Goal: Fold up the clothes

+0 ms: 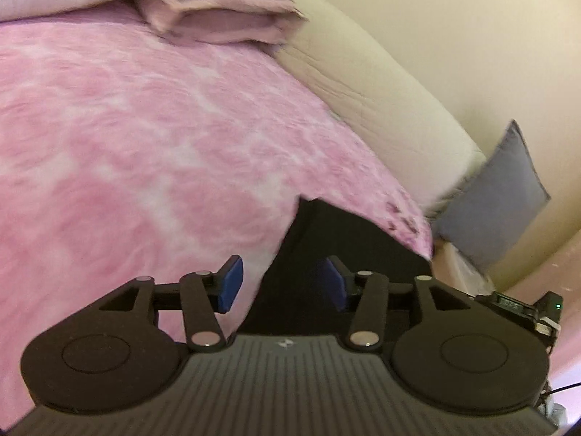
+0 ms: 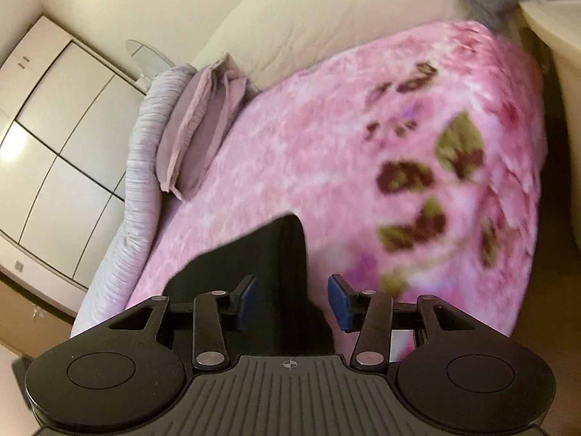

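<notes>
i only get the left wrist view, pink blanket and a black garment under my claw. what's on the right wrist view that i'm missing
Observer: The right claw stands open over the black garment, with nothing between its pads.
Operator: does the blanket have any pattern over there
Observer: Yes, the pink blanket shows dark maroon flowers with green leaves toward its far right end.
Operator: anything beyond the bed on that side
Observer: A white panelled wardrobe stands past the folded lilac bedding at the blanket's left end.
</notes>
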`<state>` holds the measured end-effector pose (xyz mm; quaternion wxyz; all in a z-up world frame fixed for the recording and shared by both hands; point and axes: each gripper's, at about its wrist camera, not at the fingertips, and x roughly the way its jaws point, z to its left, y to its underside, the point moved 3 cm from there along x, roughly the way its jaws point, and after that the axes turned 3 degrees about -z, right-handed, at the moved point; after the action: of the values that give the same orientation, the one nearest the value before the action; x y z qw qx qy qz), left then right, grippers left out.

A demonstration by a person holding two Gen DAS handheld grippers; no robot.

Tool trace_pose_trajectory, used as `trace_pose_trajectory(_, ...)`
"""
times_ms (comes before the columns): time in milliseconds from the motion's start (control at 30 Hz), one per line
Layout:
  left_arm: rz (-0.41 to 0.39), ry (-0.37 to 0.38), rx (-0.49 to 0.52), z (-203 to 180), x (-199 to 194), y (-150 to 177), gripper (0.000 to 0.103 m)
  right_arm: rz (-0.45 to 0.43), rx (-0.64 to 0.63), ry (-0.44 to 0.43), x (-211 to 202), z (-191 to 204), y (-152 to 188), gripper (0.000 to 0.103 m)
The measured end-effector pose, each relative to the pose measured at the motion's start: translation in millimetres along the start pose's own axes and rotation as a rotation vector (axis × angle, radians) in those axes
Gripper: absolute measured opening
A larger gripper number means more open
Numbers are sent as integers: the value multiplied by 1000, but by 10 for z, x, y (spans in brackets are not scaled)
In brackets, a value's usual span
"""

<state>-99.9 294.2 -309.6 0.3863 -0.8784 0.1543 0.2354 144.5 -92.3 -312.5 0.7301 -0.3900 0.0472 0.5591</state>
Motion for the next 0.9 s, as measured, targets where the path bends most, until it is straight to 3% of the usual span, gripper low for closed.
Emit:
trace_pose_trajectory(167, 70, 57, -65, 41, 568, -84, 49, 12, 14, 18, 318, -3, -45, 47)
trace_pose_trajectory(200, 73, 89, -79, 37, 627, -74, 43, 17, 11, 19, 366, -4, -34, 34)
trace_pose_trajectory(233, 73, 120, -91, 30, 675, -67, 23, 18, 0, 20, 404, 5, -32, 8)
trace_pose_trajectory(267, 68, 141, -94, 21, 701, -66, 8, 13, -21, 22, 425, 29, -44, 9)
trace_pose_trajectory(300, 46, 145, -80, 6, 691, -71, 4, 1, -54, 24, 438, 70, -57, 8)
trace_pose_trajectory(433, -41, 100, -19, -25, 644, -19, 4, -32, -169, 58, 538, 212, -42, 8)
trace_pose_trajectory(567, 61, -22, 5, 4, 876, 161, 10, 22, -222, 176, 749, 183, 103, 10)
trace_pose_trajectory(633, 50, -48, 42, -38, 830, 136, 17, 11, -268, 212, 685, 269, 110, 17)
trace_pose_trajectory(700, 2, -71, 75, -115, 685, 31, 17, -14, -319, 246, 596, 368, 86, 21)
trace_pose_trajectory(800, -106, -75, 120, -270, 463, -159, 17, -74, -401, 280, 464, 547, 45, 21)
trace_pose_trajectory(900, -97, -54, 178, -474, 538, -210, 17, -105, -499, 273, 484, 771, 106, 22)
